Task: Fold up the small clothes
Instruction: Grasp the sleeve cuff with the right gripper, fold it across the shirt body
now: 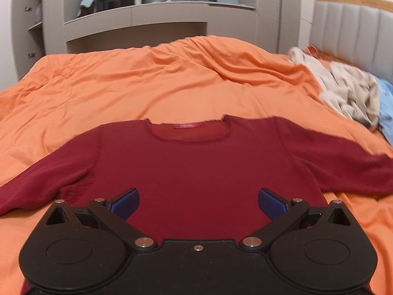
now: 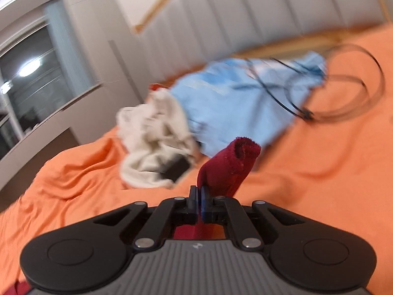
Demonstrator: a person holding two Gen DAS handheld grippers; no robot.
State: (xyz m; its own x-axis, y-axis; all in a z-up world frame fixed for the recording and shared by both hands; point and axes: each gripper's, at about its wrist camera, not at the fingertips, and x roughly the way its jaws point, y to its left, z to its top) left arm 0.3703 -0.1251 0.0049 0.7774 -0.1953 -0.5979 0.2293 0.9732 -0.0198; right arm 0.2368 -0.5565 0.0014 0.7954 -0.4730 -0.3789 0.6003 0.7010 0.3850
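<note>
Dark red knit fabric — a long-sleeved top [image 1: 196,162] with a round, ribbed neckline — was found spread flat on the orange bedcover [image 1: 137,86]. Its body ran lengthwise from the hem, nearest the left wrist camera, to the collar at the far end, pointing toward the grey wardrobe unit [image 1: 137,24]; both sleeves were extended outward, left and right, across that axis. The cover itself was noted as soft and creased, with long folds.

The left gripper [image 1: 198,204] was observed above the lower body of the top, its blue textured pads [image 1: 126,202] spread wide apart with nothing gripped.

The right gripper [image 2: 201,194] was seen with its jaws pressed together on a sleeve cuff [image 2: 231,167] of the same red fabric — the cuff's tubular, fuzzy-edged opening stood up beyond the fingertips, clear of the cover.

A crumpled cream garment [image 2: 154,142], a light blue cloth [image 2: 240,98] and a looped black cable [image 2: 343,93] were recorded near the padded grey headboard [image 1: 356,34]; this view was blurred.
</note>
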